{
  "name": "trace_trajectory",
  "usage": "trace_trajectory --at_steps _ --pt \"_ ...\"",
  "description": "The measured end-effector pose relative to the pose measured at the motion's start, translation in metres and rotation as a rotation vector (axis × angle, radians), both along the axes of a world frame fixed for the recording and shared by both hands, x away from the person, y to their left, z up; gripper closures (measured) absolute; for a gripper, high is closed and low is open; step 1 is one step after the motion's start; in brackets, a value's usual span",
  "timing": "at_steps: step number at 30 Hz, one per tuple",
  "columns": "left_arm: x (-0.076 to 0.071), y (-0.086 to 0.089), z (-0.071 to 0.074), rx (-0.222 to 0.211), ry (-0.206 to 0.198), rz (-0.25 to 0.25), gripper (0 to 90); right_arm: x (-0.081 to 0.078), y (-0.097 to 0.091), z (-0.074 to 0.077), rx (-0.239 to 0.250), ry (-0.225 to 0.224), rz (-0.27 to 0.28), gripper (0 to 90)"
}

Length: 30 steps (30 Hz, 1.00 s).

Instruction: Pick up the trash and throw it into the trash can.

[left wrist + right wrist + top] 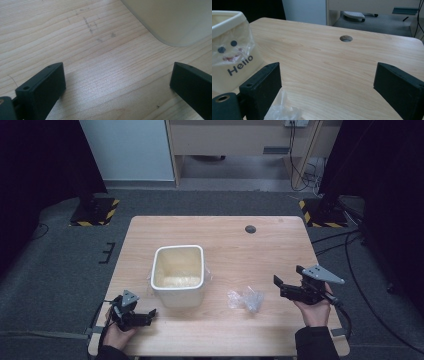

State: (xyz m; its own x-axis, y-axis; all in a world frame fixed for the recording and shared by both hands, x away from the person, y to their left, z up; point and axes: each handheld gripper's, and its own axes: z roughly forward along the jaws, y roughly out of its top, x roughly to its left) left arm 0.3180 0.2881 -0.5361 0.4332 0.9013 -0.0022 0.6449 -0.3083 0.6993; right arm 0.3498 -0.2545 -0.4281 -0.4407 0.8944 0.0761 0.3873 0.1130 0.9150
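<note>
One bin, one crumpled bag, two grippers on one table.

A single cream bin (178,275) stood upright near the middle of the wooden table (240,245), with a clear plastic liner draped over its rim; the right gripper view showed one face and the word "Hello" printed on its side. One crumpled clear plastic bag (245,299) lay on the tabletop just to the right of the bin, apart from it, between the bin and the right gripper (280,286). That gripper was held above the table, its two jaws spread wide with nothing between them, the bag's edge lying below its left jaw. The left gripper (148,314) sat low by the bin's near left corner, its two jaws likewise spread wide over bare wood. One round cable hole (250,229) marked the table's far side.
</note>
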Motion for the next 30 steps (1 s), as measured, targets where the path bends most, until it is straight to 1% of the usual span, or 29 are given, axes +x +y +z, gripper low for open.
trace_trajectory --at_steps 3,4,5,8,10,11,14,17,19,22,24,25,28,30 --pt "0.0 0.0 0.0 0.0 0.0 0.002 0.0 0.0 0.007 0.001 0.017 -0.009 0.027 8.0" --pt "0.0 -0.001 0.0 0.0 0.0 0.004 0.0 0.0 0.011 0.0 0.03 -0.008 0.044 8.1" --pt "0.0 -0.001 0.0 0.0 0.0 0.004 0.0 -0.001 0.014 -0.002 0.032 -0.005 0.054 8.1" --pt "0.0 -0.001 0.0 0.0 0.0 0.005 0.0 -0.002 0.022 -0.009 0.013 0.016 0.092 8.0" --pt "0.0 -0.001 0.0 0.0 0.0 0.004 0.0 -0.004 0.026 -0.014 -0.004 0.03 0.103 7.5" --pt "0.0 -0.001 0.0 0.0 0.0 0.004 0.0 -0.005 0.028 -0.019 -0.003 0.041 0.116 7.5" --pt "0.0 -0.001 0.0 0.0 0.0 0.003 0.0 -0.007 0.03 -0.023 0.001 0.048 0.123 7.5" --pt "0.0 -0.001 0.0 0.0 0.0 0.003 0.0 -0.008 0.035 -0.032 -0.008 0.077 0.134 7.5" --pt "0.0 -0.001 0.0 0.0 0.0 0.003 0.0 -0.009 0.04 -0.039 -0.007 0.1 0.157 7.6" --pt "0.0 -0.001 0.0 0.0 0.0 0.003 0.0 -0.009 0.049 -0.049 -0.023 0.125 0.182 7.6" --pt "0.0 -0.001 0.0 0.0 0.0 0.003 0.0 -0.009 0.055 -0.057 -0.031 0.158 0.196 7.6" --pt "0.0 -0.001 0.0 0.0 0.0 0.003 0.0 -0.009 0.058 -0.06 -0.047 0.173 0.209 7.5" --pt "0.0 -0.001 0.0 0.0 0.0 0.003 0.0 -0.01 0.064 -0.068 -0.051 0.199 0.218 7.9" --pt "0.0 -0.001 0.0 0.0 0.0 0.003 0.0 -0.01 0.066 -0.072 -0.062 0.216 0.221 8.1"
